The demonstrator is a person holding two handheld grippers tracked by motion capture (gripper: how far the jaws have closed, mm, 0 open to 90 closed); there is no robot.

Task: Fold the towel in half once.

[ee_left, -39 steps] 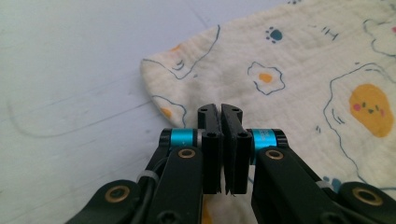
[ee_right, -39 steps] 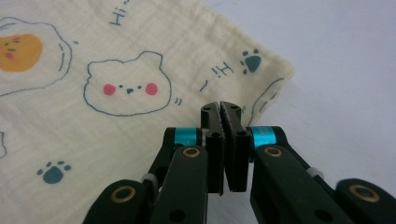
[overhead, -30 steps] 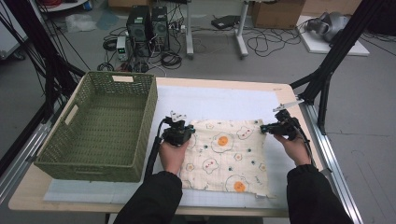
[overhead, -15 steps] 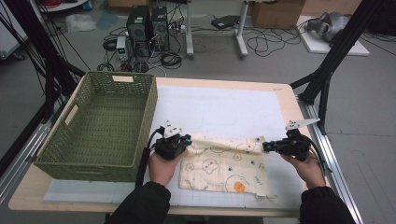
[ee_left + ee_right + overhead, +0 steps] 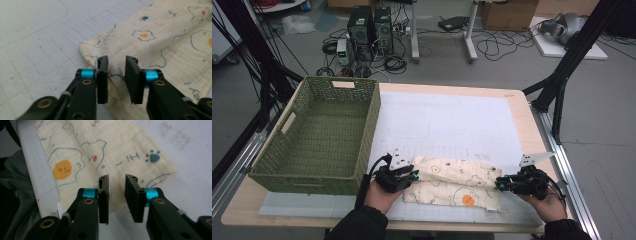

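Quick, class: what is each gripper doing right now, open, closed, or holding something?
Left gripper: open, jaws just opened, cloth lying loose between them.
Right gripper: open, jaws just opened above the cloth's edge.

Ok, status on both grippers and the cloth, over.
Left gripper and right gripper open, jaws just parted, nothing pinched. Printed cloth folded over, flat on the white mat. Green basket alongside, nothing in the way.

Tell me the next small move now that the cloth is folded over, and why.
Probably draw both grippers back off the cloth. The left gripper and the right gripper have just been opening; their jaws stand apart with no fabric pinched, so the fold is released. The cloth lies doubled into a strip on the white mat, beside the green basket. Backing off leaves room to regrip the ends.
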